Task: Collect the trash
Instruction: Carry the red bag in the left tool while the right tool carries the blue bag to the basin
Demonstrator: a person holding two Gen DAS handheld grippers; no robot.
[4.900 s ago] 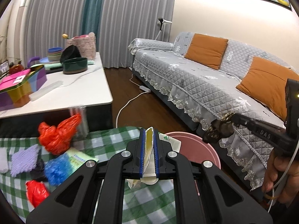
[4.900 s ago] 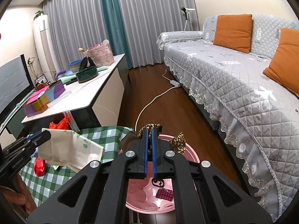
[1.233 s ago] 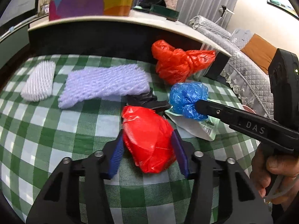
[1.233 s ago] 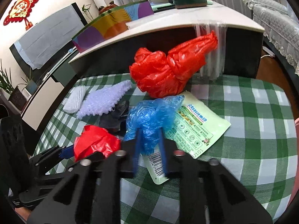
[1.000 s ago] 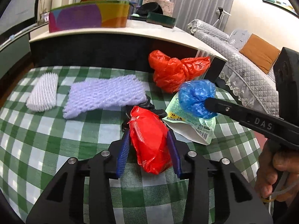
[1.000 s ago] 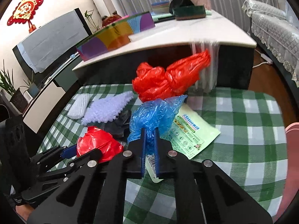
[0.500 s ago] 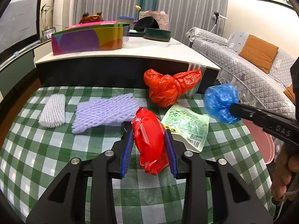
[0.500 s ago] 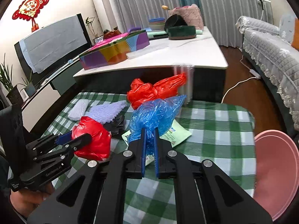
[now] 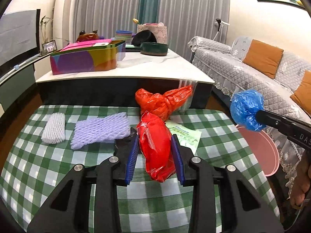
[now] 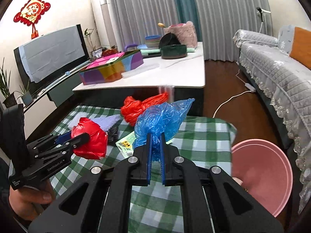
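Observation:
My left gripper (image 9: 155,151) is shut on a red plastic wrapper (image 9: 156,147), held above the green checked tablecloth (image 9: 58,167). My right gripper (image 10: 155,149) is shut on a crumpled blue plastic bag (image 10: 157,122); in the left wrist view that blue plastic bag (image 9: 245,108) hangs at the right, over the pink bin (image 9: 262,153). The pink bin (image 10: 262,172) stands on the floor right of the table. The right wrist view shows the left gripper (image 10: 77,137) with the red wrapper (image 10: 90,137) at the left.
On the cloth lie a knotted orange-red bag (image 9: 163,101), a purple foam net (image 9: 101,130), a white foam net (image 9: 54,128), a green printed pouch (image 9: 184,134) and a dark scrap (image 10: 113,132). A white-topped table (image 9: 155,66) stands behind, a grey sofa (image 9: 252,68) at the right.
Both grippers have risen from the cloth with their loads. The blue bag has swung right, toward the pink bin; the red wrapper has lifted clear of the dark scrap.

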